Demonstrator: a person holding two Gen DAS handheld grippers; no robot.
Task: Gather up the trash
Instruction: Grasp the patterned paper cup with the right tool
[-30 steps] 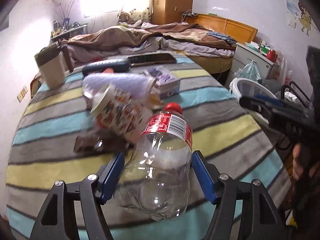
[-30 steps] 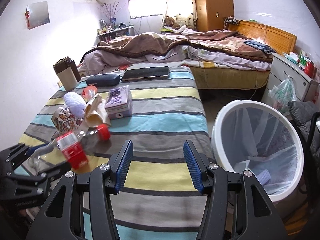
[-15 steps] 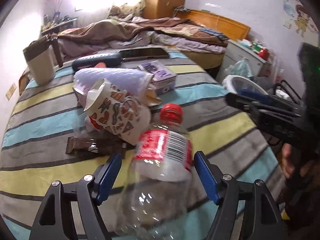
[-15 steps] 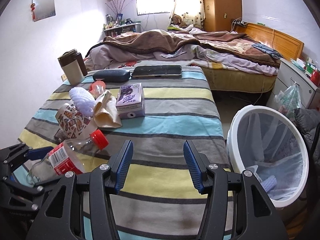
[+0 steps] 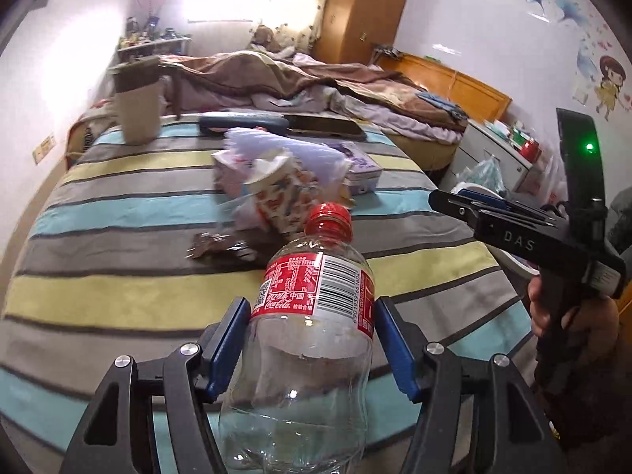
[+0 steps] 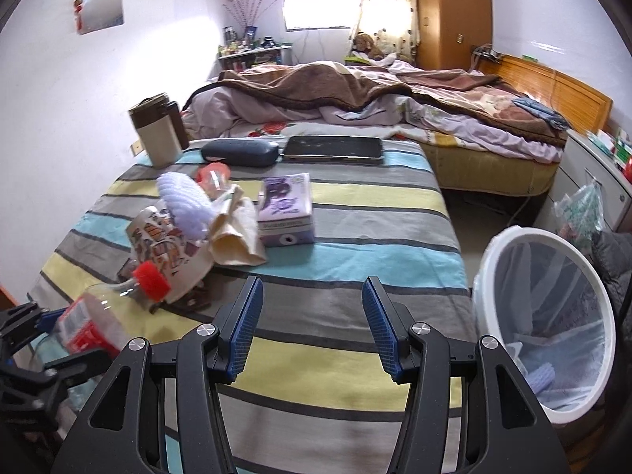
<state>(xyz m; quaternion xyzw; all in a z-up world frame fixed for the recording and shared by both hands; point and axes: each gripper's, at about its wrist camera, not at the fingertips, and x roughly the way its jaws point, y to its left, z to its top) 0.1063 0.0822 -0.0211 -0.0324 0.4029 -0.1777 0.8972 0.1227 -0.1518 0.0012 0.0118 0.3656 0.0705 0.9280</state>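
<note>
A clear plastic bottle [image 5: 316,316] with a red cap and red label lies between the jaws of my left gripper [image 5: 312,324]. The jaws are closing, and both blue pads touch the label. In the right wrist view the same bottle [image 6: 91,316] shows at the lower left, in the left gripper [image 6: 23,328]. Behind it on the striped bed cover [image 6: 355,264] lie a patterned paper cup [image 6: 158,241], a white foam net [image 6: 185,197], a beige paper bag [image 6: 237,233] and a brown wrapper [image 5: 217,247]. My right gripper [image 6: 312,316] hovers open and empty over the cover.
A white bin [image 6: 525,232] with a liner stands on the floor to the right of the bed. Further back on the cover are a purple tissue pack [image 6: 284,209], a dark glasses case [image 6: 239,152], a tablet [image 6: 333,147] and a beige flask [image 6: 156,134]. A hand [image 5: 568,324] holds the right gripper [image 5: 450,197].
The left gripper slid forward along the bottle, and its pads narrowed from a loose gap to touching the label. The right gripper shifted left, away from the bin, still open.
</note>
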